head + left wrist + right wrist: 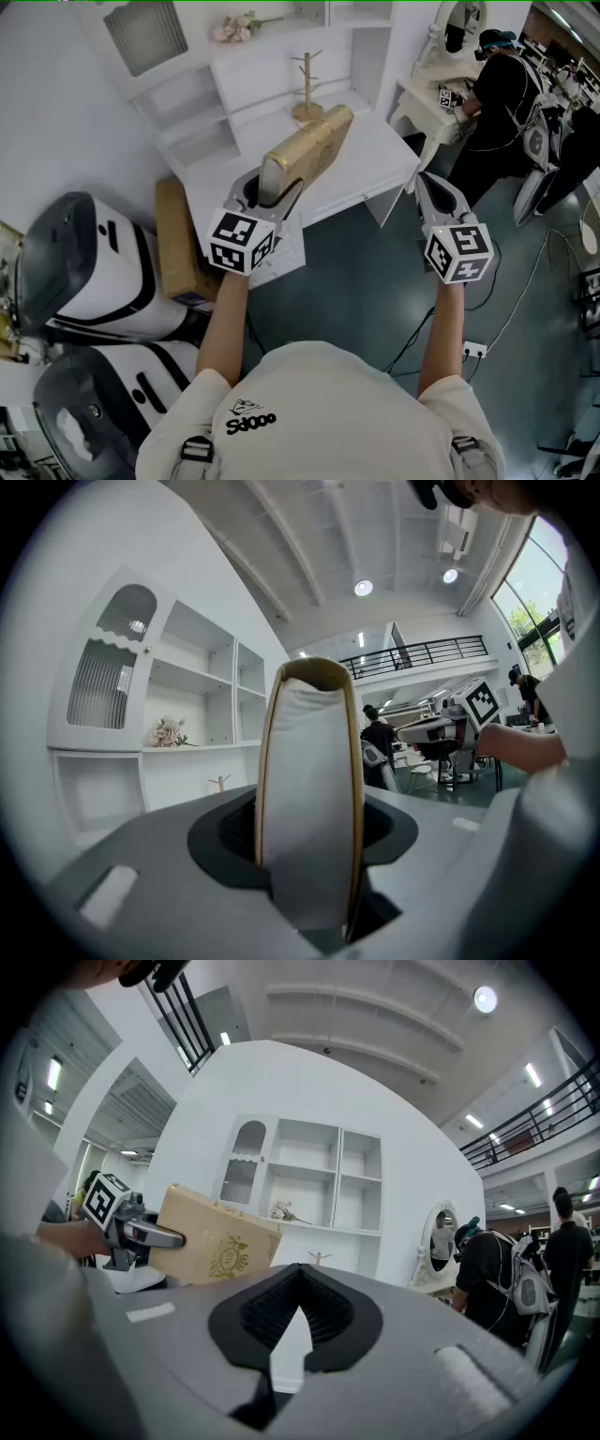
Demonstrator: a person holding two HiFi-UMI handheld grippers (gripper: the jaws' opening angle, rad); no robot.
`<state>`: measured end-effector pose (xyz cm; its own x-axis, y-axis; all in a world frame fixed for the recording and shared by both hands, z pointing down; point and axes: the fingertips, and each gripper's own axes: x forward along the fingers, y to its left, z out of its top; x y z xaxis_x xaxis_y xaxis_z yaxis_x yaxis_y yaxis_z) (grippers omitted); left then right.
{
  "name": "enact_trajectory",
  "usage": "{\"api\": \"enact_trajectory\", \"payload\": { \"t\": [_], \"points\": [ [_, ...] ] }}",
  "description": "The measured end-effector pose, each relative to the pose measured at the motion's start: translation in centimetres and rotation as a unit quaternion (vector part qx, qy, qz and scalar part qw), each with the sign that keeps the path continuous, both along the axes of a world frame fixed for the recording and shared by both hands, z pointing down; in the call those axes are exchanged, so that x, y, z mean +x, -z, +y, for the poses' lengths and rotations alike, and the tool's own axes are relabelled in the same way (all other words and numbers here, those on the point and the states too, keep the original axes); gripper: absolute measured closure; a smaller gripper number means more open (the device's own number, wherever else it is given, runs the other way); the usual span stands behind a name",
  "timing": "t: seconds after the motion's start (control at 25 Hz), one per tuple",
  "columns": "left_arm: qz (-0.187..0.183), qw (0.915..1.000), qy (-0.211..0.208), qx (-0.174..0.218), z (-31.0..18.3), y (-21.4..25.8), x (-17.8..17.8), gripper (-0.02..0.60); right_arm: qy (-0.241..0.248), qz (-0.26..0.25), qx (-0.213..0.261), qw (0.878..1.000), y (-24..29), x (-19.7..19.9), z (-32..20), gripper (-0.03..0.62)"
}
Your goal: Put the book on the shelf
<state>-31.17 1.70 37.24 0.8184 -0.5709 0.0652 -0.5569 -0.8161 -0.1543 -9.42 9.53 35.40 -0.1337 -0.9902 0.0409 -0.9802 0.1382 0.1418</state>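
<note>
Matt card book [305,155] — smooth painted shelf [183,131]

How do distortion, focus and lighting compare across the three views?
Head view: evenly lit, sharp, book clear. Left gripper view: strong fisheye, black corners, book fills the centre and looks soft; ceiling lights make bright spots. Right gripper view: same fisheye bending, book sharp at left.
</note>
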Motion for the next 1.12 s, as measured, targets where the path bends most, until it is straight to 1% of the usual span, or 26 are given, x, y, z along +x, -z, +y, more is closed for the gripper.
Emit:
{"api": "enact_trajectory", "payload": {
  "t": [0.16, 0.4, 0.68, 0.88, 1.04, 1.12],
  "points": [
    [-0.002, 1.0000, 0.001, -0.001, 0.6, -0.1, 1.1, 0.346, 0.009, 0.014, -0.003, 1.000, -0.3, 0.7, 0.4, 0.592],
    [-0.002, 1.0000, 0.001, -0.005, 2.3, -0.8, 3.3, 0.348, 0.012, 0.012, 0.003, 1.000, -0.9, 2.7, 1.9, 0.592],
    [0.000, 0.9997, 0.003, -0.024, 3.4, -2.3, 5.8, 0.348, 0.019, -0.017, -0.007, 1.000, -1.9, 5.2, 2.2, 0.592],
    [0.008, 0.9997, 0.001, -0.022, 1.2, -1.9, 7.6, 0.348, 0.014, -0.019, -0.006, 1.000, -2.2, 7.3, 0.6, 0.592],
    [0.008, 0.9998, -0.004, -0.020, -1.8, -2.0, 9.2, 0.348, 0.009, -0.017, -0.009, 1.000, -2.7, 8.9, -1.6, 0.592],
    [0.014, 0.9997, -0.007, -0.018, -3.9, -1.9, 10.2, 0.348, 0.004, -0.010, -0.010, 1.000, -2.7, 9.9, -3.3, 0.592]
  ]
}}
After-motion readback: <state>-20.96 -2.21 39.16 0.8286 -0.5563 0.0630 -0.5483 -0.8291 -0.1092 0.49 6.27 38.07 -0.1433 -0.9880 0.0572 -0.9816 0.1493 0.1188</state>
